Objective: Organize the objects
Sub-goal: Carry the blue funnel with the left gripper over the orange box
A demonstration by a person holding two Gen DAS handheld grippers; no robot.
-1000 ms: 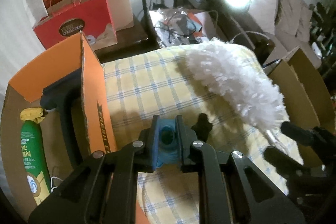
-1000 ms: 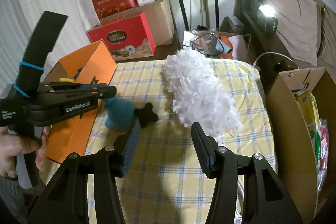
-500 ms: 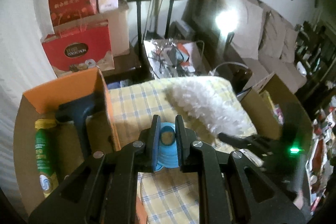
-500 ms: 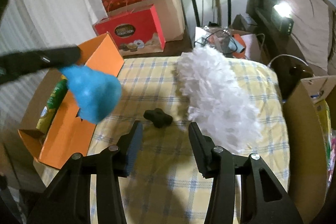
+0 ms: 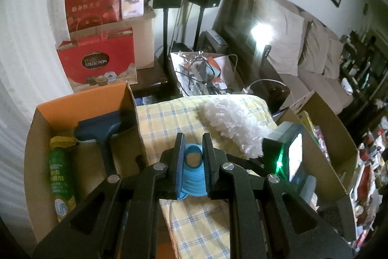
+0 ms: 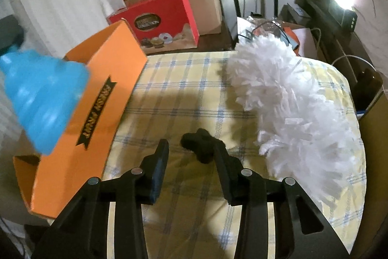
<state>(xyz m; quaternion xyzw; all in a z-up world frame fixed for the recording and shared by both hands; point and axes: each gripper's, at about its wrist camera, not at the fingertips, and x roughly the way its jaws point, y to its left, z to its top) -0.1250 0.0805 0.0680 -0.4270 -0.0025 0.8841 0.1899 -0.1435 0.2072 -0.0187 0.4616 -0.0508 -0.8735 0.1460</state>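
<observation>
A: Left gripper (image 5: 192, 163) is clamped on the blue funnel (image 5: 193, 171), lifted near the orange box (image 5: 82, 102).

B: Right gripper (image 6: 191, 157) is closing around the black knob (image 6: 202, 146) mid-table (image 6: 184, 94), not pinching yet; it should centre first.

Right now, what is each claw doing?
Left gripper: shut on the blue funnel.
Right gripper: closing, nothing gripped; black knob ahead.

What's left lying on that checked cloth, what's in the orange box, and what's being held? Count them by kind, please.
White duster on cloth: 1
Black knob on cloth: 1
Green spray can in orange box: 1
Dark scraper in box: 1
Blue funnel held: 1
Total: 5
</observation>
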